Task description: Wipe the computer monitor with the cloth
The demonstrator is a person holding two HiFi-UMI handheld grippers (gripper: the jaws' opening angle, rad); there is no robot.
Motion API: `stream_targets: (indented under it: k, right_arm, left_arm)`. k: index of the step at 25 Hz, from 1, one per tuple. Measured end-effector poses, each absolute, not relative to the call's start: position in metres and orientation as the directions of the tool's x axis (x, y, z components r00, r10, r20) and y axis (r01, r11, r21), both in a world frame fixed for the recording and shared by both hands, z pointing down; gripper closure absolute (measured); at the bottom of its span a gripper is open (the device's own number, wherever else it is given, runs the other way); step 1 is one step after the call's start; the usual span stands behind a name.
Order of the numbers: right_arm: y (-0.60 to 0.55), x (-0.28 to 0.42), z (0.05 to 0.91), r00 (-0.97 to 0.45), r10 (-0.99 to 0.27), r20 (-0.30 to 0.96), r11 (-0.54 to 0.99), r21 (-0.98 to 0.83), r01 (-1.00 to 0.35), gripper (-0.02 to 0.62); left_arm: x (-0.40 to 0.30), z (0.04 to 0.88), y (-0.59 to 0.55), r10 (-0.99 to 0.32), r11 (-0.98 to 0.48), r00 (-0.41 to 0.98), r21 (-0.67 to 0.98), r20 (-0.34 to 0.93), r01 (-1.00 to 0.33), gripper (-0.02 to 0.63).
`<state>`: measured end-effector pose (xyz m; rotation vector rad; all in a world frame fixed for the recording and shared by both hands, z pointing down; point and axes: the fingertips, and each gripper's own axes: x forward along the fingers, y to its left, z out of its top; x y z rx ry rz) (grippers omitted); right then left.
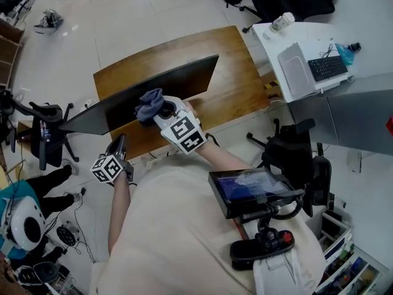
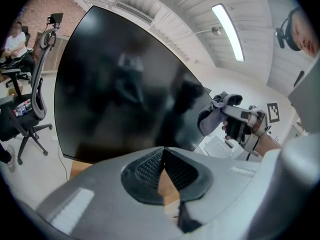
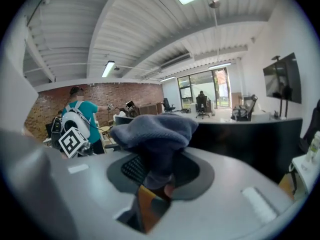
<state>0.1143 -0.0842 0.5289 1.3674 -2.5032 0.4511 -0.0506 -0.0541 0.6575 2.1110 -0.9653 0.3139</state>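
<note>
A dark, switched-off monitor (image 1: 147, 94) stands on a wooden desk (image 1: 233, 78). My right gripper (image 1: 161, 110) is shut on a bunched grey-blue cloth (image 1: 149, 105), which lies against the screen near its lower middle. The right gripper view shows the cloth (image 3: 152, 134) bulging out over the jaws, with the monitor (image 3: 240, 139) just behind. My left gripper (image 1: 116, 147) hangs low in front of the desk edge, left of the right one and apart from the screen. In the left gripper view its tips (image 2: 163, 151) meet with nothing between them, below the screen (image 2: 120, 84) and the cloth (image 2: 212, 116).
A black office chair (image 1: 46, 125) stands left of the desk, another (image 1: 295, 155) at the right. A white desk (image 1: 368, 23) carries a keyboard (image 1: 327, 67). A small screen device (image 1: 252, 189) hangs on the person's chest. A person in teal (image 3: 80, 116) stands far off.
</note>
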Motion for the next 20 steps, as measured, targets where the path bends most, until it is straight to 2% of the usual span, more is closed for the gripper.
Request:
stream_targets:
  k: [6,10,20]
  right_arm:
    - [-0.056,0.105,0.569,-0.554,-0.716,0.425,0.526,-0.193,-0.828,0.483]
    - [-0.043,0.105,0.587,-0.560,-0.685,0.467,0.575,-0.125,-0.808,0.485]
    - [-0.033,0.116,0.598,-0.619,-0.659,0.428,0.606,-0.186,-0.773,0.489]
  left_arm:
    - [-0.049,0.660,-0.049,-0.530,-0.404,0.672,0.543,0.517,-0.736,0.604]
    - [-0.047,0.663,-0.048,-0.533,-0.389,0.672,0.557,0.514,-0.734,0.604]
    - [-0.032,0.662,-0.045,-0.550,-0.376,0.671,0.570,0.497,-0.730,0.604]
